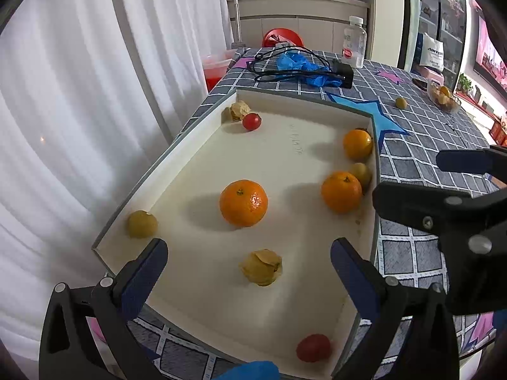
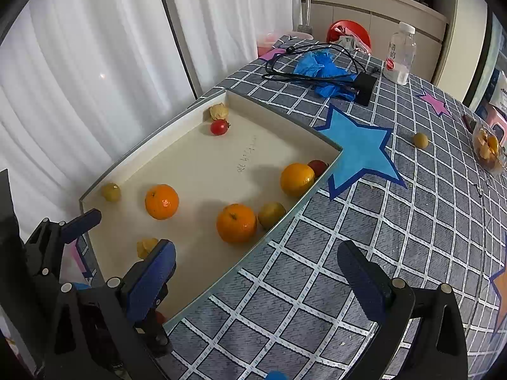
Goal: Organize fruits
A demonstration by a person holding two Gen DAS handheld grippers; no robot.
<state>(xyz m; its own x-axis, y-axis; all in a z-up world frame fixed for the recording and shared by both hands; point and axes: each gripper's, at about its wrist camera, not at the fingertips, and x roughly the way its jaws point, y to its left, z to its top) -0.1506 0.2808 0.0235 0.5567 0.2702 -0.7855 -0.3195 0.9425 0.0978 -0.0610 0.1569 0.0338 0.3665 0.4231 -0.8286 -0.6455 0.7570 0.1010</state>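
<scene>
Hovering spread and empty, the left tool [image 1: 250, 261] and right tool [image 2: 256, 261] overlook the fruit-filled tray [image 1: 190, 145].

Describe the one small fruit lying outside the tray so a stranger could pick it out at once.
Start at the shallow white tray on the grid-patterned tablecloth, then find the big blue star printed beside it. Just past the star's far-right point sits a small yellow-green round fruit, alone on the cloth; every other loose fruit lies inside the tray.

White curtains [image 1: 79, 110] hang along the left. The worktop [image 2: 396, 221] wears a grey checked cloth with stars. Far behind stand a cream cabinet [image 1: 301, 15] and a red stool [image 1: 282, 36].
</scene>
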